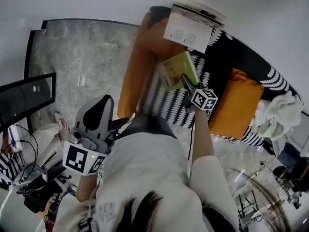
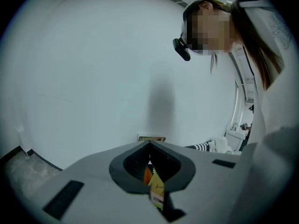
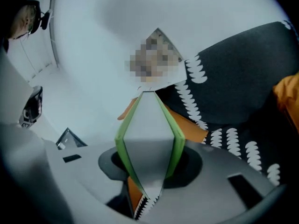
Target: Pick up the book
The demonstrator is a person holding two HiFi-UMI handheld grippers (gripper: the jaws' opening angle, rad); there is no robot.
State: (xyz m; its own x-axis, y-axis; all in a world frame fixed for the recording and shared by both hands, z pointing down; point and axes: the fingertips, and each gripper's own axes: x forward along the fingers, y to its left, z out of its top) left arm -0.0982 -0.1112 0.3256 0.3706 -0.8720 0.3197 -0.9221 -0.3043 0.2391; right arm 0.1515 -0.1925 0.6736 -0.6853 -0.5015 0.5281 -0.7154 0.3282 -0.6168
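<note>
A green-covered book (image 1: 177,70) hangs over the black sofa with the white pattern (image 1: 227,52). My right gripper (image 1: 187,83) is shut on it from below. In the right gripper view the book (image 3: 147,125) stands edge-on between the jaws, its grey page edges facing the camera and a green cover on each side; my right gripper (image 3: 148,160) clamps its lower part. My left gripper (image 1: 103,100) is raised at the lower left, away from the sofa, jaws together and holding nothing. In the left gripper view the left gripper (image 2: 150,146) points at a white wall.
A larger pale open book (image 1: 193,23) leans at the back of the sofa. Orange cushions (image 1: 236,103) lie on the seat and a white cloth (image 1: 280,112) at its right end. A dark screen (image 1: 24,98) and cables (image 1: 24,175) stand left, on a grey marble floor (image 1: 82,57).
</note>
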